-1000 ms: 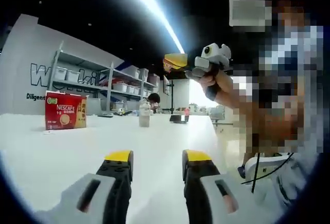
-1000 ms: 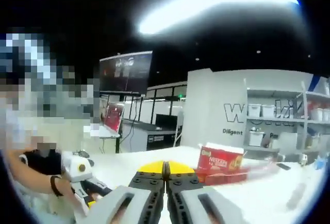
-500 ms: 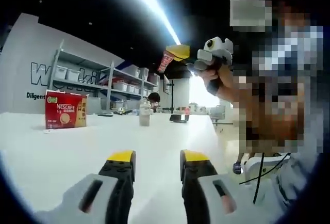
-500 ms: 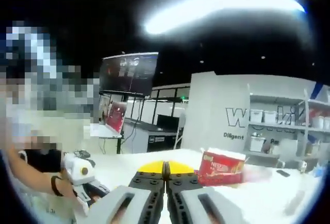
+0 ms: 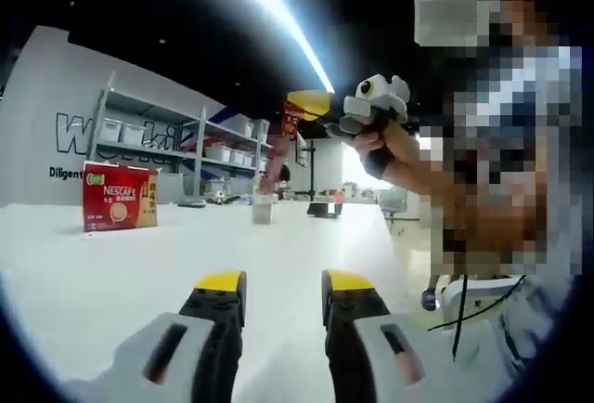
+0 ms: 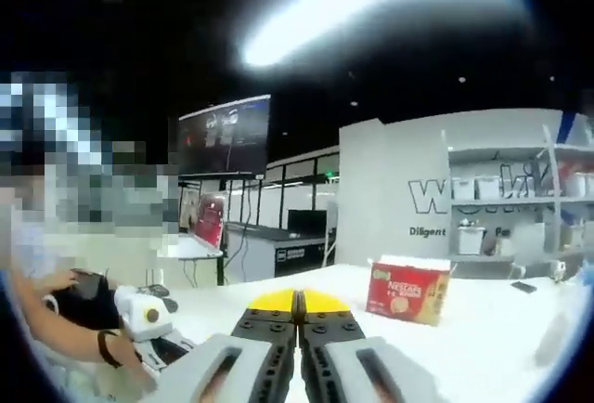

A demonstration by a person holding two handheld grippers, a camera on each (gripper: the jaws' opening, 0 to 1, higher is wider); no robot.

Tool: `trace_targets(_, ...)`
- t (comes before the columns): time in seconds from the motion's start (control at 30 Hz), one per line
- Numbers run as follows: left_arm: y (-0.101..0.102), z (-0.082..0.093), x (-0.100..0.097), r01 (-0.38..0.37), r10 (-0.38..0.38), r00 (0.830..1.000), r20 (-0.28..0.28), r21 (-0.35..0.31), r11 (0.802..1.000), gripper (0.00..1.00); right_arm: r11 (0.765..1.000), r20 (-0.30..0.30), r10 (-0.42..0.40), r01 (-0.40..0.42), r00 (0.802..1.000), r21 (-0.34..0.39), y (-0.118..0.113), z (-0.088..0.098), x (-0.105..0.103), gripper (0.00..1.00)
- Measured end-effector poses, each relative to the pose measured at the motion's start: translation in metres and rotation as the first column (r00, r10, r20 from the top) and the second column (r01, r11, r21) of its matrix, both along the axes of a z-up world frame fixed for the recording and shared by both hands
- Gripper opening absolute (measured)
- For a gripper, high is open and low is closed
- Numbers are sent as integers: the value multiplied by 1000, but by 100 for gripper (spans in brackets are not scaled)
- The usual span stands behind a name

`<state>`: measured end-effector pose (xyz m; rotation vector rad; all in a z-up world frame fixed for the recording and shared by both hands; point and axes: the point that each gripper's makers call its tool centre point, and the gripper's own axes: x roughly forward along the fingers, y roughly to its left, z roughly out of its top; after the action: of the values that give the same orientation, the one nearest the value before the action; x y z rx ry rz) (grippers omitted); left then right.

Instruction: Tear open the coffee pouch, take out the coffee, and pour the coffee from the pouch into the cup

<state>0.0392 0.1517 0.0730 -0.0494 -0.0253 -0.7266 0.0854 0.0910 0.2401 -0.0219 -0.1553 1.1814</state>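
In the left gripper view the left tongs (image 5: 278, 284) stand open, the yellow-tipped jaws parted with bare white bench (image 5: 111, 264) showing between them; they hold nothing and touch nothing, and point level across the bench top.

At about 1 o'clock in that view the right tongs (image 5: 309, 103) are raised high above the bench, gripped by a hand (image 5: 380, 143) whose forearm slopes down toward 4 o'clock. Their yellow tips are pressed together on a thin red coffee pouch (image 5: 278, 152), which hangs down from them toward 6 o'clock, its lower end blurred just above a pale cup (image 5: 264, 208) standing far across the bench. Whether pouch and cup touch cannot be told.

In the right gripper view the right tongs' (image 6: 297, 305) jaws meet with no gap; the pouch itself is not made out there.

A red Nescafe box (image 5: 118, 197) stands upright on the bench at 9 o'clock in the left gripper view, well apart from the cup, and at 3 o'clock (image 6: 406, 291) in the right gripper view. The left tongs' white body (image 6: 148, 315) appears at 8 o'clock there.
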Motion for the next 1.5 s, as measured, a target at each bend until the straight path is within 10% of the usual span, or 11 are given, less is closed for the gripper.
trace_targets(0.77,2,7,-3,11,-11,1000,8,-36,999,34,998,-55,60,-62,997,-18,18,-25,21,0)
trace_targets(0.93,3,36,-17,60,-51,997,52,-176,983,36,991,-61,130,-128,990,24,22,-23,8,0)
trace_targets(1.33,4,102,-66,62,-29,979,203,-161,985,36,971,-1,237,-236,972,32,30,-10,-33,0)
trace_targets(1.5,10,107,-43,-164,176,973,146,-89,982,35,967,-5,249,-249,968,48,35,-6,-46,0)
